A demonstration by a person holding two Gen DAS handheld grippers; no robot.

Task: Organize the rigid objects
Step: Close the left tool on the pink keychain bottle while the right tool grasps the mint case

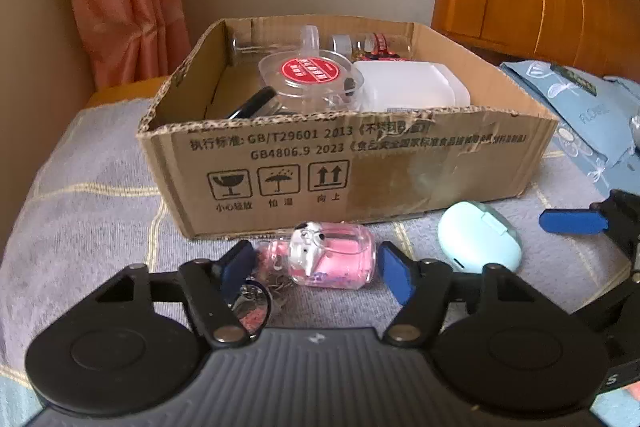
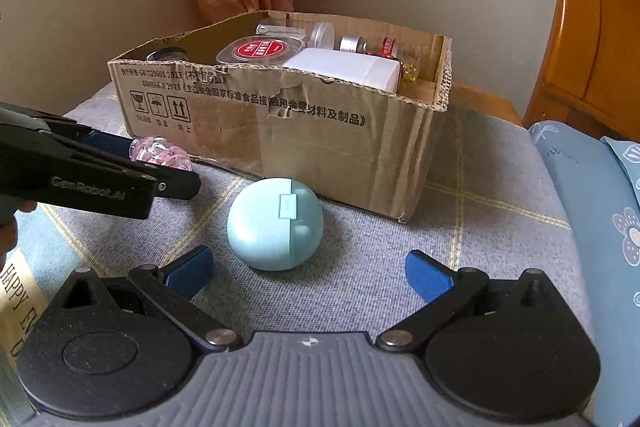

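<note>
1. Left wrist view: the left gripper (image 1: 316, 265) is wide open. Its two blue pads sit on each side of a pink see-through case (image 1: 334, 255) with a little white dog figure on it. The pads look close to the case, but I cannot tell if they touch it, so it is not squeezed.
2. The pink case lies on the grey checked blanket (image 1: 88, 187), just in front of the cardboard box (image 1: 352, 163). A key ring (image 1: 252, 301) lies beside it, near the left pad.
3. A round mint-green case (image 1: 478, 241) lies to the right of the pink one, also just in front of the box.
4. Inside the box are a clear tub with a red label (image 1: 310, 77), a white container (image 1: 412, 85) and some small bottles at the back.
5. The right gripper (image 1: 574, 221) peeks in at the right edge of this view.
6. Right wrist view: the right gripper (image 2: 308, 273) is wide open and holds nothing. The mint-green case (image 2: 275, 223) sits on the blanket (image 2: 480, 227) just ahead of the blue pads, between them and not touching.
7. The left gripper (image 2: 120, 167) comes in from the left, with the pink case (image 2: 160, 153) at its tip, beside the box (image 2: 320, 135).
8. A blue flowered pillow (image 2: 600, 195) lies on the right.
</note>
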